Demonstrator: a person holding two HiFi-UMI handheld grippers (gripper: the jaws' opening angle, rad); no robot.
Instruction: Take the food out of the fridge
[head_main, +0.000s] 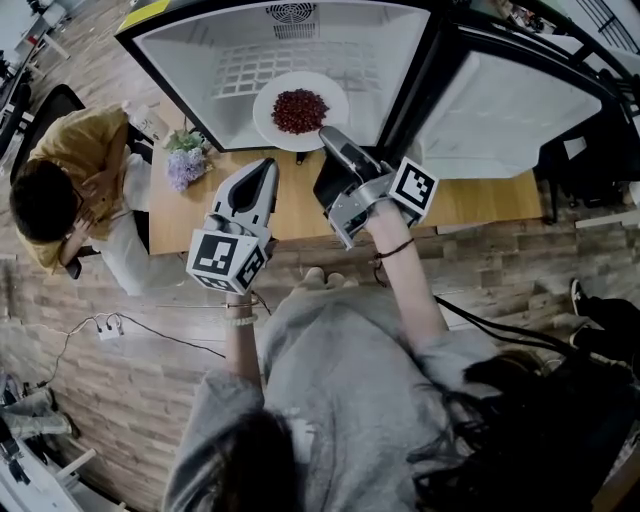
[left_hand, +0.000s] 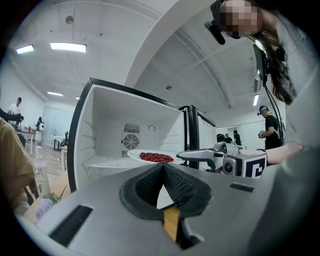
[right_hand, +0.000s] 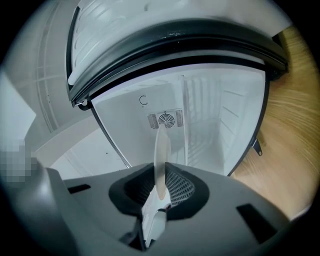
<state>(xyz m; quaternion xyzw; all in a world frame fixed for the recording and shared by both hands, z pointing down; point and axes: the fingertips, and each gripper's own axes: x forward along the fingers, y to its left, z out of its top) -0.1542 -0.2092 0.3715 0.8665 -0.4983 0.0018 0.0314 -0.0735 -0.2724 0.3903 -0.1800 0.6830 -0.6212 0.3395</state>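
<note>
head view steeply down; both gripper views near-level, close, sharing open fridge.

R claw is covering the near rim of the plate in head view, so the grip pt isn't showing there. In right gripper view the plate is showing edge-on only: food is lying out of sight, & the claw body is blocking the plate's lower part. Fridge is running off the top edge. Bench is lying partly hidden behind fridge, R claw & L claw. Far people in left gripper view are showing too small to tell details.
</note>
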